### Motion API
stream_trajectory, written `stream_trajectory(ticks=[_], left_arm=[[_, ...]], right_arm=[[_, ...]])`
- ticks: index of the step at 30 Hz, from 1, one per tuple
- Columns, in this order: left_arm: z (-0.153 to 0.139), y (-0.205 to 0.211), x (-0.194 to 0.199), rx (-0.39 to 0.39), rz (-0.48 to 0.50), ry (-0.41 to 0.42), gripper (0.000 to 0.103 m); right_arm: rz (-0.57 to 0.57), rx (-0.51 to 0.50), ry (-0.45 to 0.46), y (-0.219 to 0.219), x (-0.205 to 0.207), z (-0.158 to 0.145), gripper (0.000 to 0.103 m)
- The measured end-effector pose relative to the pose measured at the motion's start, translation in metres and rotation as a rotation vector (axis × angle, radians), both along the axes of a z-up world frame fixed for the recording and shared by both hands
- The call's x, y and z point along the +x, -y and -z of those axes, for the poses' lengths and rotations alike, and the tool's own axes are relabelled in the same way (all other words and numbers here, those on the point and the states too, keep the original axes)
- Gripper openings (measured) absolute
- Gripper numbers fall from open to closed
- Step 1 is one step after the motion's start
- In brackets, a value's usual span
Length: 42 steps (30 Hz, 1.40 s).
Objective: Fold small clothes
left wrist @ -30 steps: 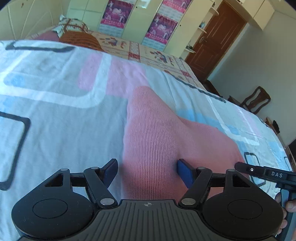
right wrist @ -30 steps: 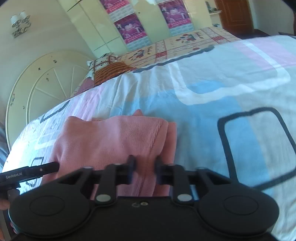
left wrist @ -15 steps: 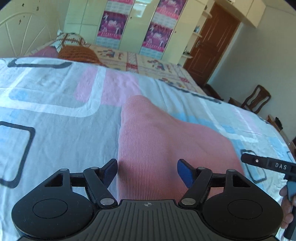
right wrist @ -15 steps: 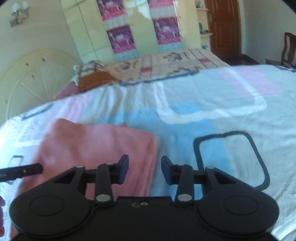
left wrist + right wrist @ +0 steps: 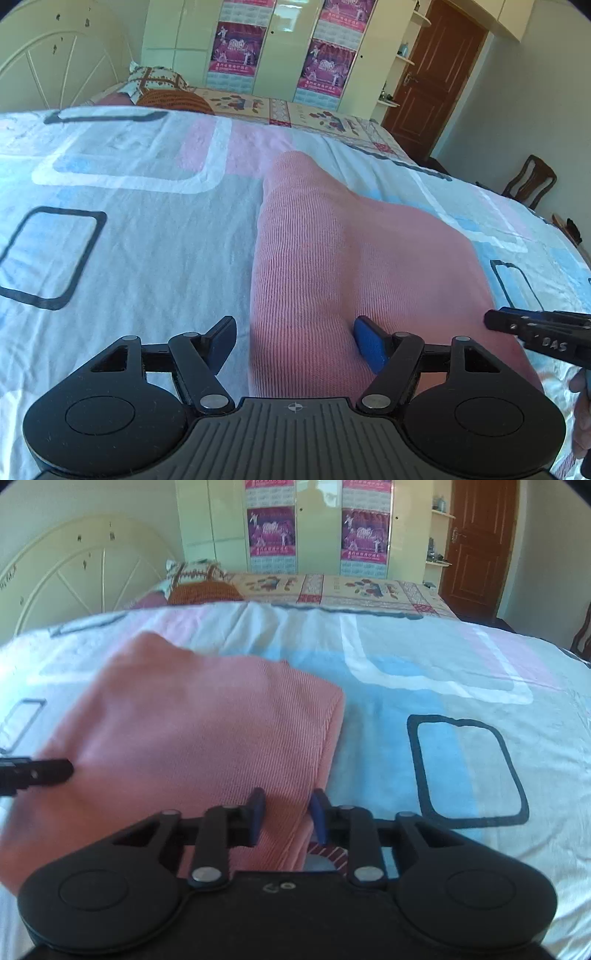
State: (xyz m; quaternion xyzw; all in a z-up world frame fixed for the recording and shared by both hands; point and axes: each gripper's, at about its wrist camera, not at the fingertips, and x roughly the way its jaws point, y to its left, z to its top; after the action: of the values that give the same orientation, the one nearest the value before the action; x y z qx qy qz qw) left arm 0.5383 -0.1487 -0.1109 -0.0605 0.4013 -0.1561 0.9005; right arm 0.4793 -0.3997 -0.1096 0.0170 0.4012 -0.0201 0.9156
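Observation:
A pink ribbed knit garment (image 5: 332,266) lies folded on the patterned bedsheet (image 5: 129,229). My left gripper (image 5: 293,341) is open, its fingers wide apart over the garment's near left edge. In the right wrist view the garment (image 5: 192,738) lies left of centre. My right gripper (image 5: 286,818) is open with a modest gap, its fingers straddling the garment's near right edge without holding it. Each gripper's tip shows in the other's view, the right one (image 5: 532,328) and the left one (image 5: 33,775).
The bedsheet (image 5: 461,686) has blue, pink and black-outlined squares. Pillows (image 5: 166,88) and a headboard (image 5: 55,70) lie at the far end. A wardrobe with posters (image 5: 280,48), a brown door (image 5: 436,74) and a wooden chair (image 5: 532,181) stand beyond the bed.
My right gripper has let go of the garment's edge and opened, and the garment now lies flat. The left gripper stays open and has drawn back slightly.

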Motion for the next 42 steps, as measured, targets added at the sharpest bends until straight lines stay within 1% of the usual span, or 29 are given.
stream_trajectory(ticks=[3, 5, 8, 12, 18, 21, 25, 26, 27, 28, 29, 30, 31, 32, 33, 34, 35, 36, 38, 39, 40, 42], left_arm=[[-0.008, 0.004, -0.018, 0.033, 0.016, 0.020, 0.070], [-0.009, 0.006, -0.026, 0.041, 0.023, 0.013, 0.070], [-0.008, 0.008, -0.035, 0.050, 0.016, 0.004, 0.070], [-0.003, 0.008, -0.047, 0.056, 0.006, -0.017, 0.070], [0.011, 0.007, -0.072, 0.076, -0.002, -0.046, 0.070], [0.016, 0.006, -0.082, 0.096, 0.004, -0.038, 0.071], [0.013, 0.007, -0.084, 0.113, 0.009, -0.035, 0.071], [0.009, 0.006, -0.084, 0.111, 0.007, -0.032, 0.071], [0.004, 0.004, -0.085, 0.096, 0.006, -0.015, 0.071], [-0.004, 0.000, -0.085, 0.075, 0.006, 0.012, 0.071], [-0.009, -0.003, -0.084, 0.061, 0.005, 0.036, 0.071], [-0.014, -0.008, -0.081, 0.045, 0.006, 0.060, 0.071], [-0.018, -0.011, -0.075, 0.035, 0.004, 0.075, 0.073], [-0.019, -0.014, -0.068, 0.028, -0.001, 0.078, 0.077], [-0.021, -0.017, -0.057, 0.014, -0.001, 0.074, 0.084], [-0.021, -0.019, -0.048, -0.002, 0.002, 0.069, 0.084], [-0.021, -0.020, -0.038, -0.015, 0.005, 0.059, 0.085], [-0.020, -0.021, -0.028, -0.032, 0.008, 0.041, 0.085], [-0.015, -0.022, -0.009, -0.080, 0.009, -0.005, 0.085], [-0.012, -0.023, -0.001, -0.110, 0.013, -0.030, 0.085], [-0.006, -0.024, 0.007, -0.143, 0.014, -0.072, 0.085], [0.004, -0.027, 0.019, -0.185, 0.005, -0.132, 0.085]], right_arm=[[-0.042, 0.039, 0.026, -0.003, -0.019, -0.011, 0.025], [-0.068, 0.060, 0.038, -0.007, -0.029, -0.016, 0.025], [-0.094, 0.072, 0.032, -0.012, -0.036, -0.017, 0.025], [-0.122, 0.073, 0.005, -0.017, -0.042, -0.010, 0.027], [-0.157, 0.014, -0.002, -0.024, -0.059, -0.001, 0.027], [-0.207, -0.090, 0.018, -0.034, -0.070, 0.010, 0.028], [-0.240, -0.155, 0.044, -0.043, -0.075, 0.018, 0.029], [-0.242, -0.151, 0.040, -0.044, -0.074, 0.017, 0.031], [-0.237, -0.120, 0.037, -0.040, -0.072, 0.011, 0.034], [-0.225, -0.056, 0.045, -0.032, -0.073, 0.004, 0.044], [-0.202, 0.025, 0.065, -0.020, -0.074, -0.002, 0.060], [-0.166, 0.081, 0.083, -0.009, -0.075, -0.007, 0.067], [-0.144, 0.107, 0.086, -0.001, -0.073, -0.009, 0.070], [-0.127, 0.127, 0.074, 0.009, -0.069, -0.009, 0.067], [-0.104, 0.151, 0.057, 0.018, -0.063, -0.006, 0.066], [-0.077, 0.192, 0.037, 0.029, -0.057, -0.004, 0.065], [-0.043, 0.268, 0.019, 0.043, -0.049, 0.000, 0.063], [-0.020, 0.381, 0.005, 0.058, -0.042, 0.005, 0.063], [0.009, 0.565, -0.018, 0.081, -0.030, 0.015, 0.063], [0.028, 0.611, -0.032, 0.089, -0.024, 0.021, 0.062], [0.037, 0.625, -0.045, 0.093, -0.018, 0.024, 0.062], [0.037, 0.669, -0.085, 0.101, -0.006, 0.033, 0.062]])
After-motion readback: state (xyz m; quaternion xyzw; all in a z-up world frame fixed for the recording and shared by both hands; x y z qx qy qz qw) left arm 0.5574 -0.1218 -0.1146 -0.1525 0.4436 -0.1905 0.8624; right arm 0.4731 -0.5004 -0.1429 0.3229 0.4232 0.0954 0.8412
